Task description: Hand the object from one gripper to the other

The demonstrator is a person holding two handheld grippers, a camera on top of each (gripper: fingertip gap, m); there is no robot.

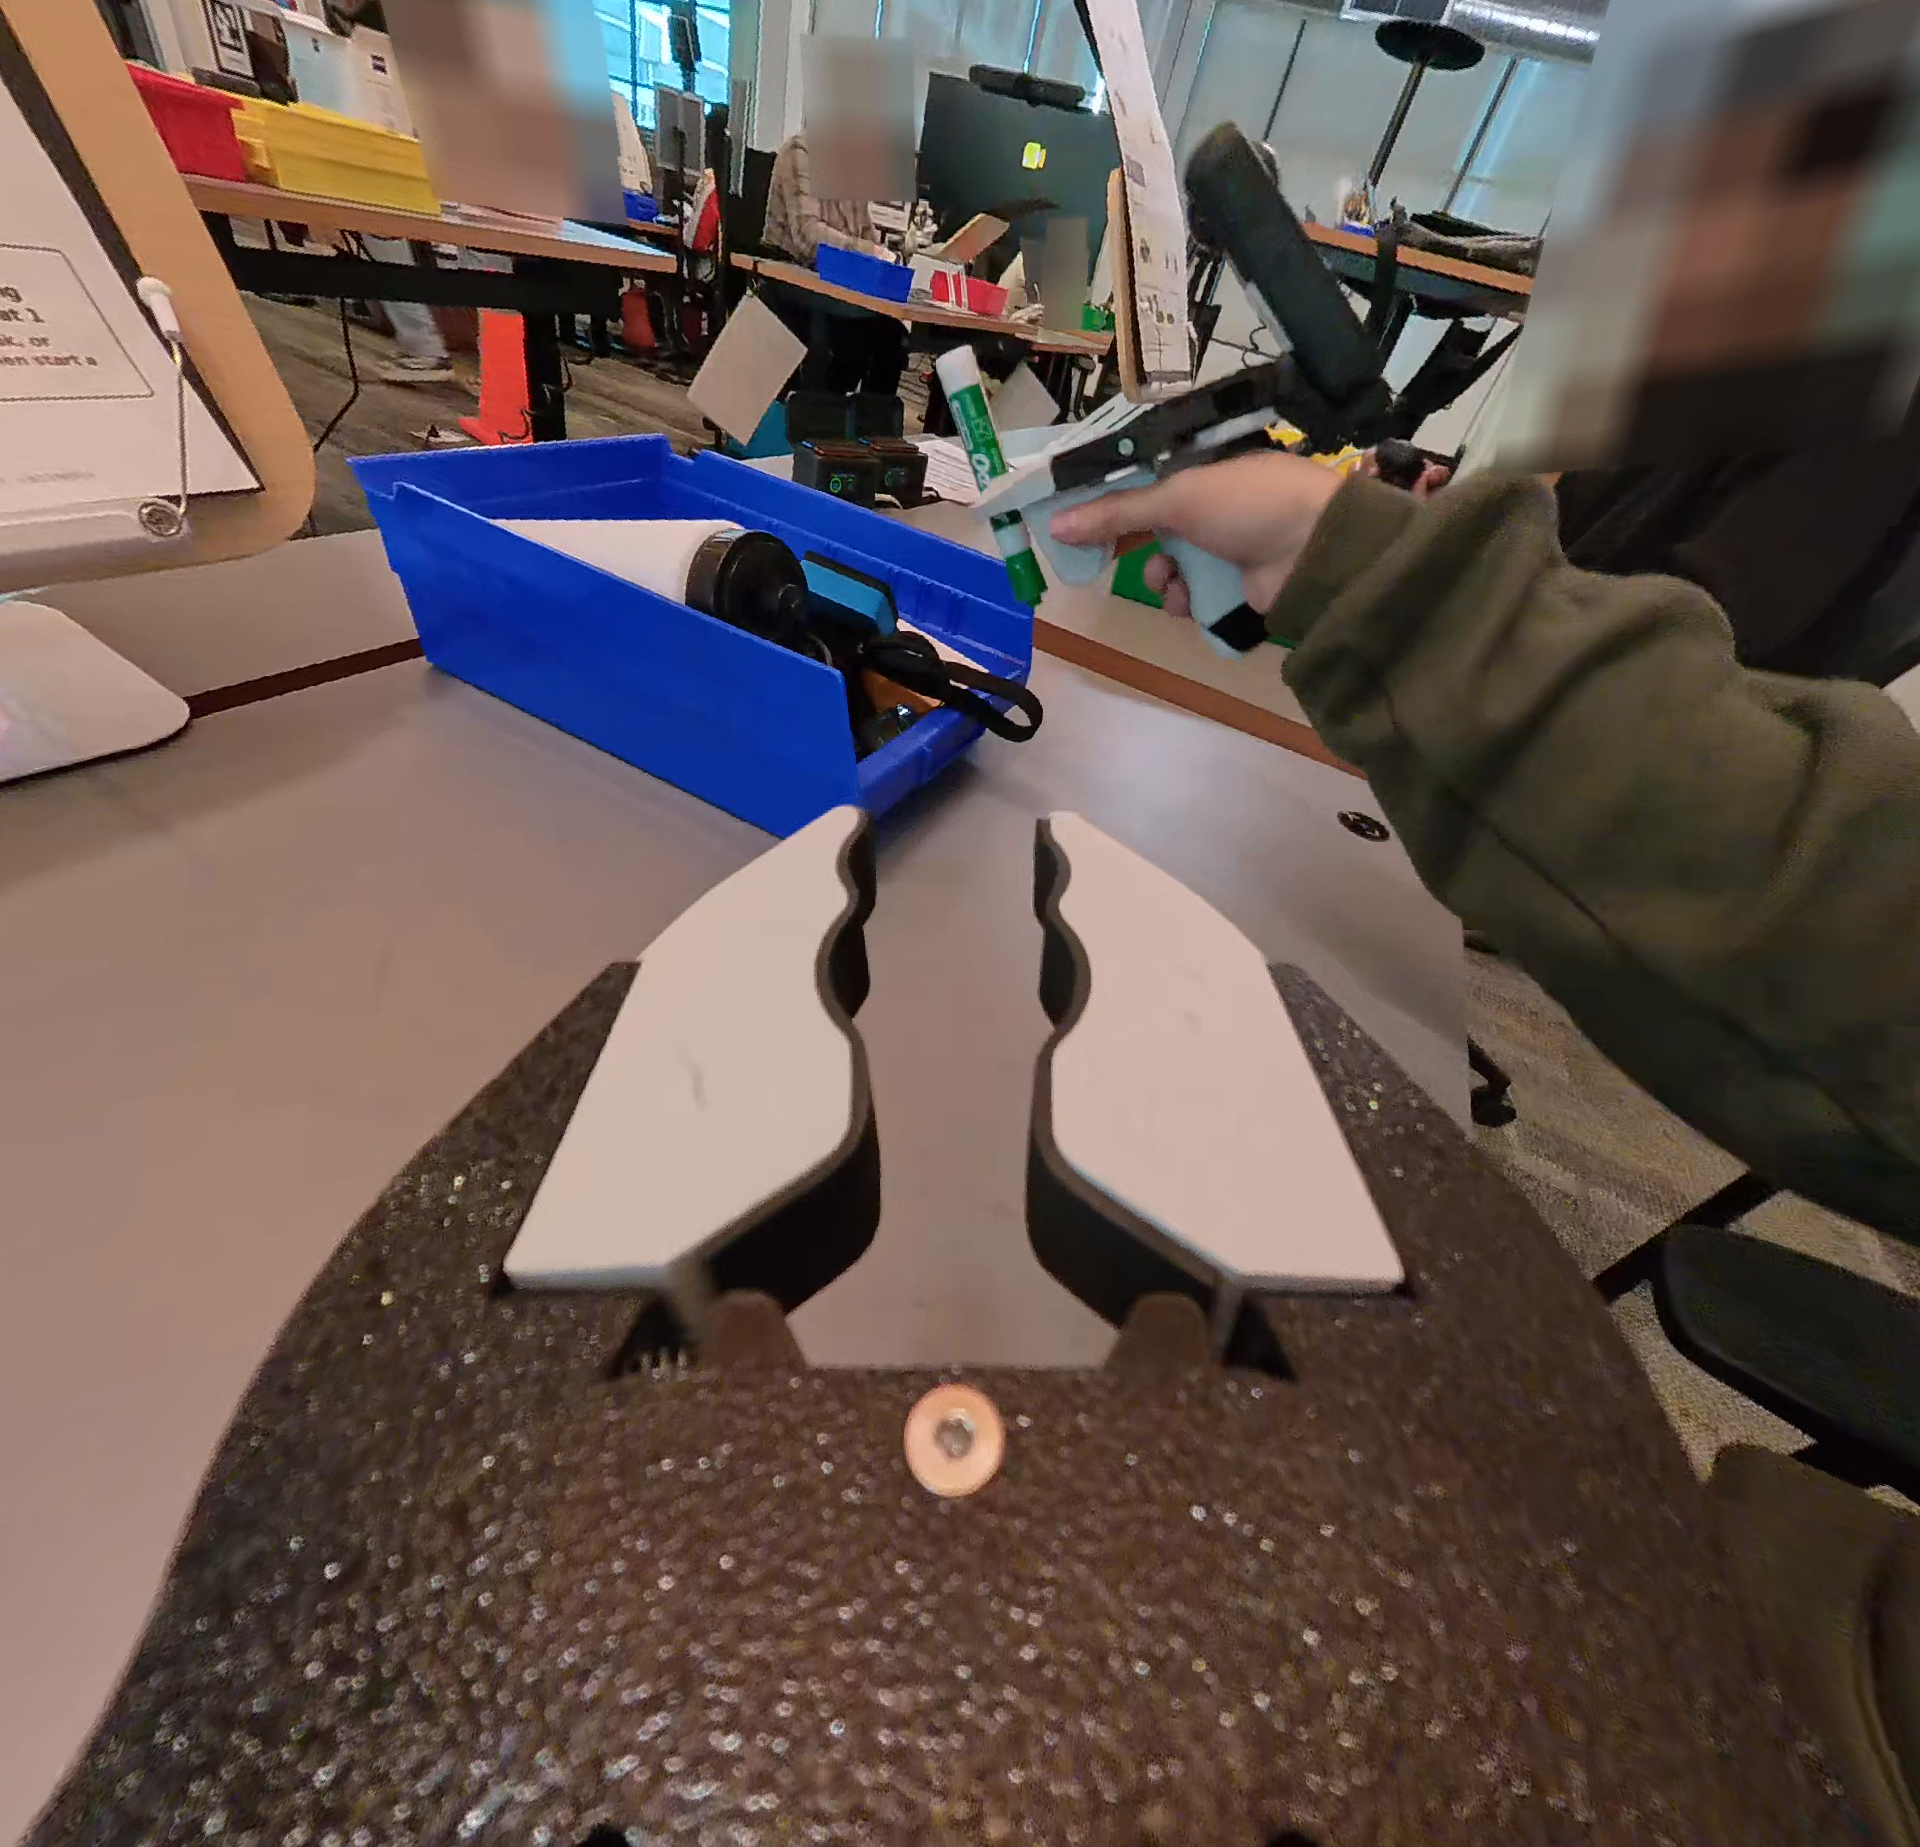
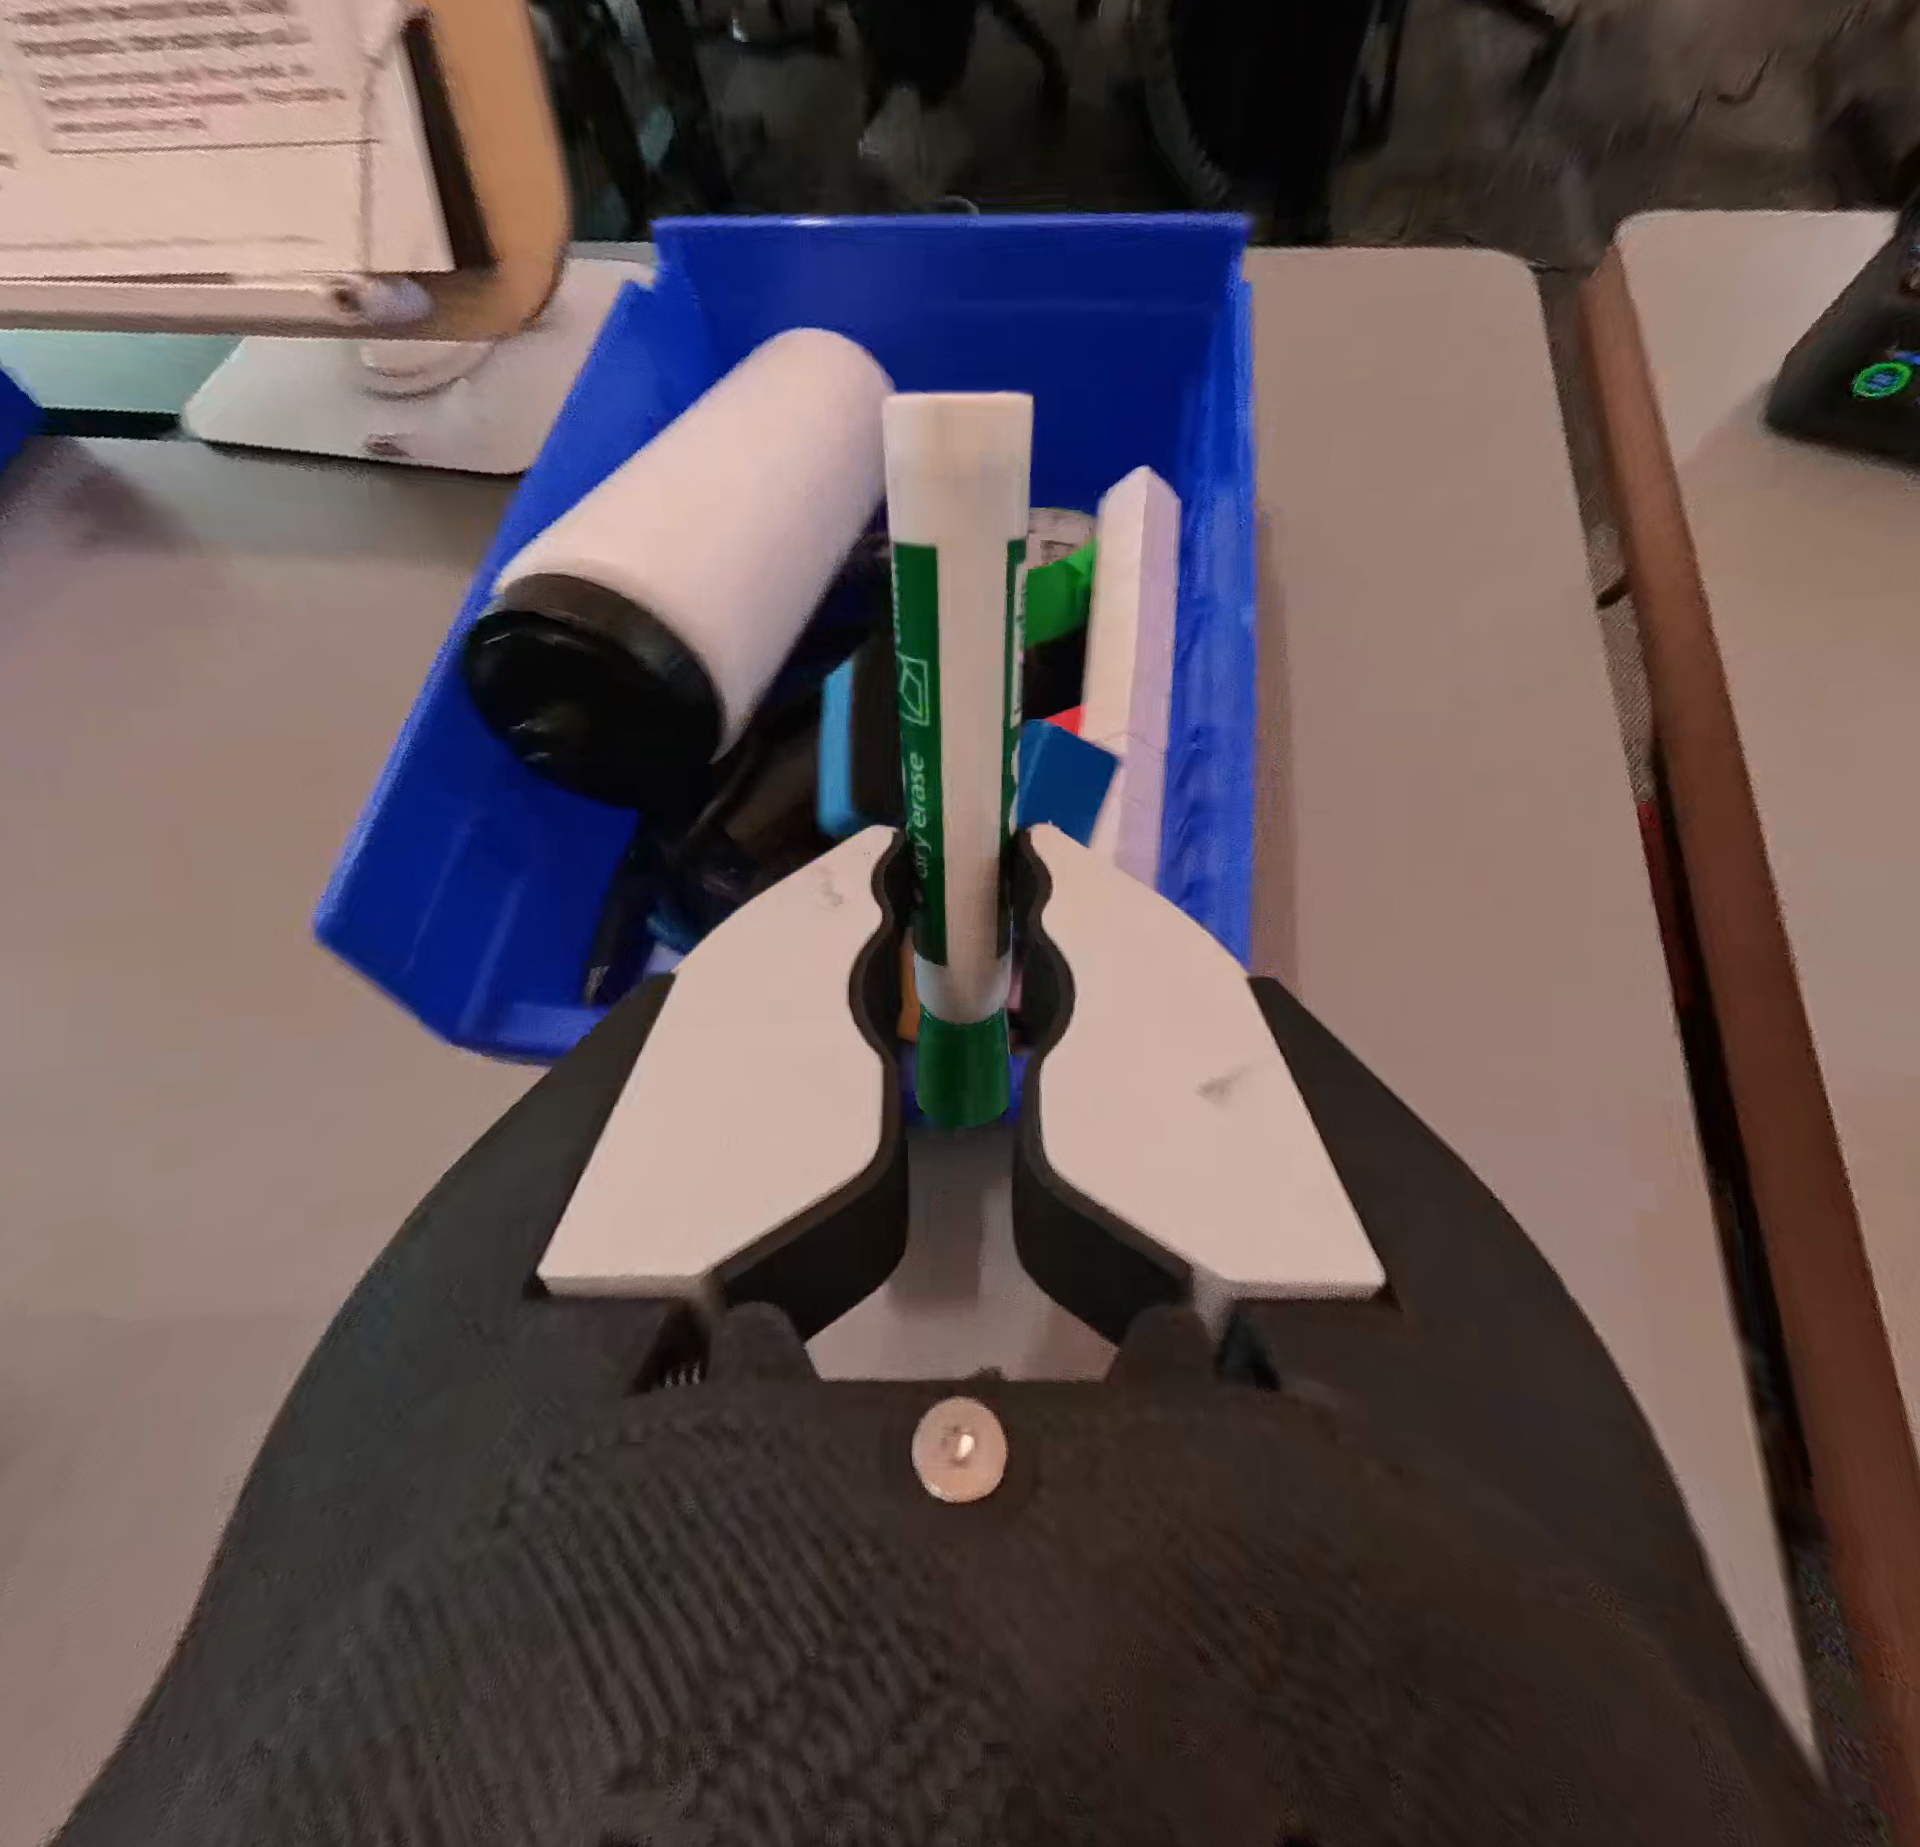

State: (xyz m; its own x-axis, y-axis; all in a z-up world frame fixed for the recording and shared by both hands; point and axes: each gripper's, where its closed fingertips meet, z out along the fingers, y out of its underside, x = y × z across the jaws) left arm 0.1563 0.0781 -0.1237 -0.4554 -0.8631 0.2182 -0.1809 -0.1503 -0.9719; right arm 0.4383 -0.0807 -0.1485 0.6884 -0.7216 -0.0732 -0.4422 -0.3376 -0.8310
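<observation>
A white marker (image 2: pixel 956 717) with a green label and green cap is clamped in my right gripper (image 2: pixel 958 852), which is shut on its lower part above the blue bin (image 2: pixel 1205 592). In the left wrist view the same marker (image 1: pixel 982 467) shows at upper centre, held in the right gripper (image 1: pixel 1003 493) by a hand in an olive sleeve, above the bin's far end. My left gripper (image 1: pixel 954 831) is open and empty, low over the grey table (image 1: pixel 260 914), in front of the bin (image 1: pixel 623 675) and well apart from the marker.
The bin holds a white cylinder with a black cap (image 2: pixel 675 571), a white block (image 2: pixel 1132 644) and several small items. A tablet stand (image 1: pixel 94 363) is at the left. A second table (image 2: pixel 1787 509) adjoins on the right. People and desks fill the background.
</observation>
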